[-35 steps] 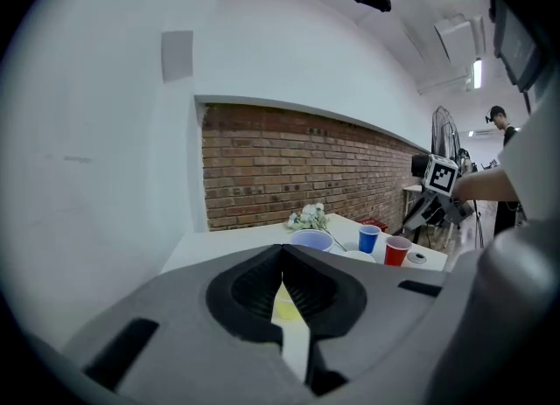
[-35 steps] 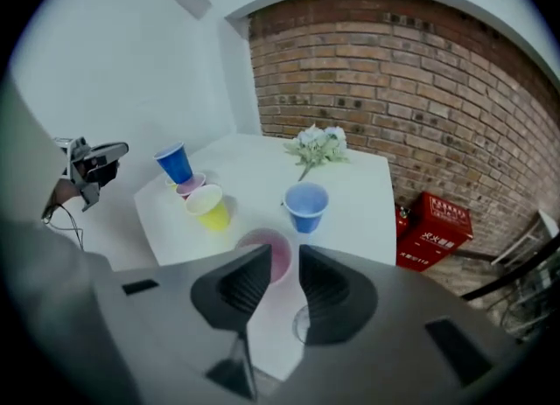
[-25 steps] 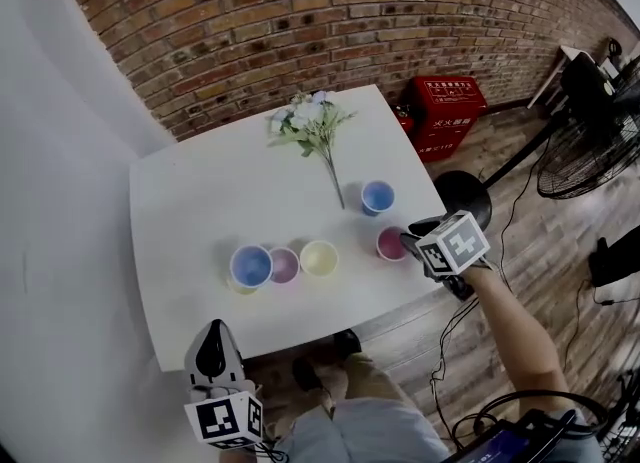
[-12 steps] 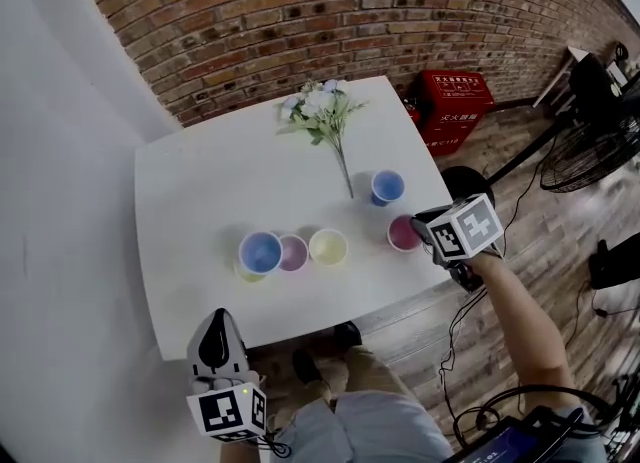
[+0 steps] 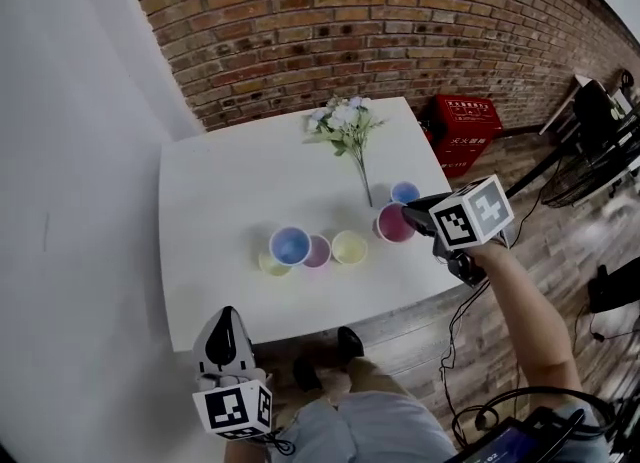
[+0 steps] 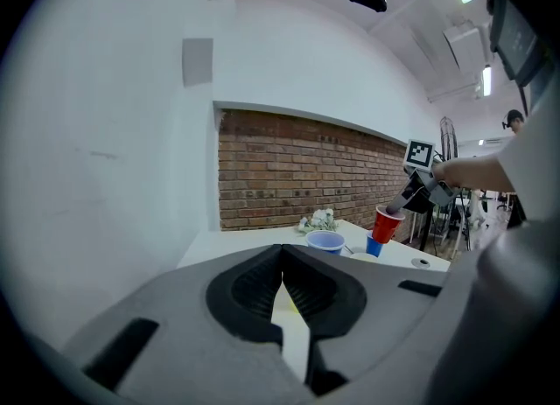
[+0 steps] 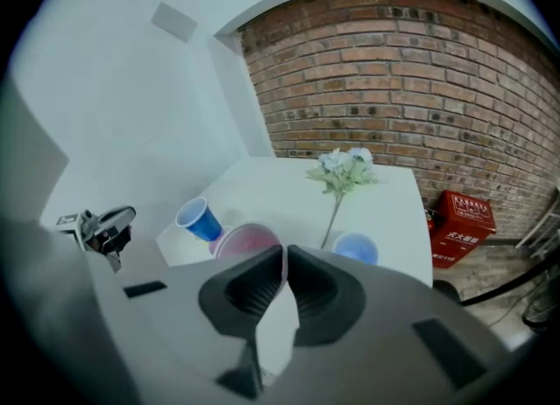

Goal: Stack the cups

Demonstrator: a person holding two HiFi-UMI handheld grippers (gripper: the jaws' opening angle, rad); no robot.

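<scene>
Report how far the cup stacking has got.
Done: one blue cup appears to sit in a yellow cup, a stack begun. In hand: the right gripper pinches the red cup by its rim, holding it off the table beside the far blue cup. Left: the pink cup and the lone yellow cup stand singly, unstacked. The left gripper is shut, empty, short of the table.

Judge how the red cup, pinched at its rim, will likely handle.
The red cup hangs lifted from a single rim pinch by the right gripper, so it is probably light. Its thin wall likely flexes under the fingers. Narrow-based, it could tip easily.
</scene>
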